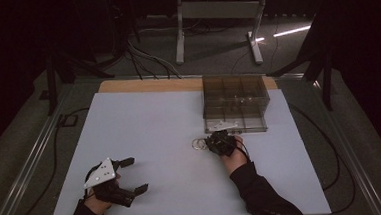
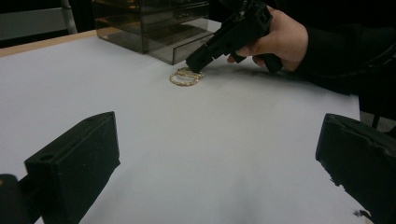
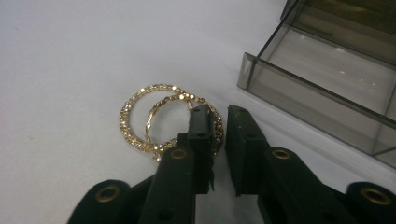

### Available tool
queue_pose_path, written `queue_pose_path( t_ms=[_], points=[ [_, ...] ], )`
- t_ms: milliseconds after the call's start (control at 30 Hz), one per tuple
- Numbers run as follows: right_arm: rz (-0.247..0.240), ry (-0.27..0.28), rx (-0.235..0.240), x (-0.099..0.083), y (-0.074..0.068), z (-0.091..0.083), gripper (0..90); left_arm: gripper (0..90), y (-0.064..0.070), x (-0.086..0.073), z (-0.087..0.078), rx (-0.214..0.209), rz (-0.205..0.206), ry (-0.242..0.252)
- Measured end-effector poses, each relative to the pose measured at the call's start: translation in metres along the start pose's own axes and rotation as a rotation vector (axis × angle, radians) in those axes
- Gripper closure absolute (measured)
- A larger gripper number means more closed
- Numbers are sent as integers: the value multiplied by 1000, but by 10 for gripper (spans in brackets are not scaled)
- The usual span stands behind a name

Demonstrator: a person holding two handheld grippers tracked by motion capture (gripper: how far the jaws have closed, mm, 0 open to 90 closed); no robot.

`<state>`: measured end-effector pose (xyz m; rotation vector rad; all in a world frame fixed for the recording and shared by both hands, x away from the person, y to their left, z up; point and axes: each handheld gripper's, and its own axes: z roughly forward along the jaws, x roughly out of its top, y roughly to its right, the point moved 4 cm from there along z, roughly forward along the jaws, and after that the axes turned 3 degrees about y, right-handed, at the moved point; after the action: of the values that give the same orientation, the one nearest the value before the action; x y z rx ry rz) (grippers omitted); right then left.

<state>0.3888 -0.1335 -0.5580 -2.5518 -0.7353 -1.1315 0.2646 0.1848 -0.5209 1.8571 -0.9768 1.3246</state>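
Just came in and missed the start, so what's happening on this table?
A person holds a gripper in each hand at a white table. The right gripper is down at two gold hoop earrings lying overlapped beside a smoky clear drawer box with a drawer pulled out. Its jaws are nearly closed at the rim of one hoop, but a firm grip can't be confirmed. The left gripper rests open, apart, near the table's front-left.

Two gold hoop earrings (image 3: 170, 121), apparently, and one smoky drawer box (image 1: 235, 102).
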Motion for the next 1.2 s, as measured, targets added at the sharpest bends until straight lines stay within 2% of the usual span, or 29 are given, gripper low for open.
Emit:
queue_pose_path(
  t_ms=[100,333,533,900,1200],
  points=[
    [-5,1,-10,0,0,0,851,6,0,0,0,0,2,-1],
    [-13,6,-5,1,0,-1,862,6,0,0,1,-1,-1,-2],
    [-49,28,-6,4,-6,-7,864,6,-1,1,0,-2,1,5],
    [-44,56,14,15,-6,-22,863,6,-1,0,0,-4,0,1],
    [-26,89,11,26,1,-35,863,6,0,0,1,-4,8,-8]
  ],
)
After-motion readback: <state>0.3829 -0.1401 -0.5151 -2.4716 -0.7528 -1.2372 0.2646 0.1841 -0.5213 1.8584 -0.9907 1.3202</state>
